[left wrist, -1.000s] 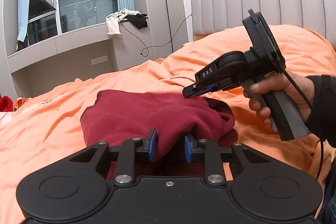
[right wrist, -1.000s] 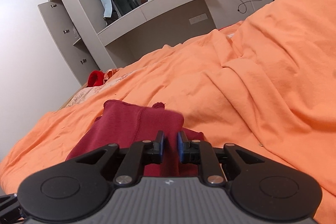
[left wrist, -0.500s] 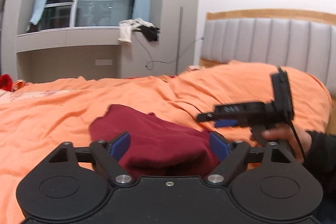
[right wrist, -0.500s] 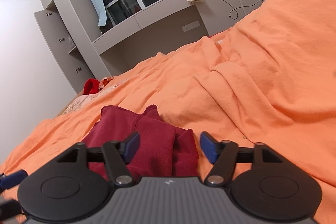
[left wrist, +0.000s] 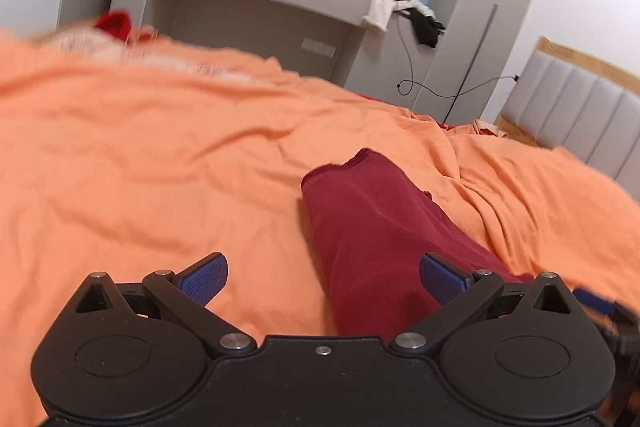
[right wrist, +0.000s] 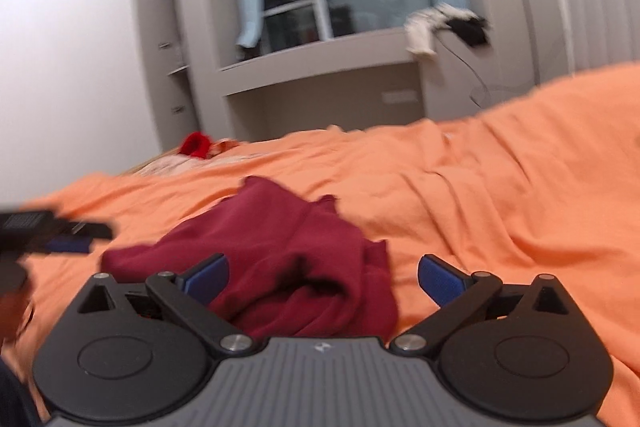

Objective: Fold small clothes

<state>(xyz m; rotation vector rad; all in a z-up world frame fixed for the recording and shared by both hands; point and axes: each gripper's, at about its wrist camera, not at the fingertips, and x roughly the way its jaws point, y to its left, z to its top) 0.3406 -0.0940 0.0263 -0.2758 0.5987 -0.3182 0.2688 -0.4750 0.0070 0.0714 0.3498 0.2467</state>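
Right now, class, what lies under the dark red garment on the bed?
The dark red garment rests directly on the orange bedcover, which shows on all sides of it. Whatever lies between its folded layers, or beneath the cover, is hidden.

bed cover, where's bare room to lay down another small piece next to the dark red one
The widest free patch of the orange bed cover lies left of the dark red garment, reaching to the red item at the far edge. Right of the garment the cover is bare but ridged, toward the headboard.
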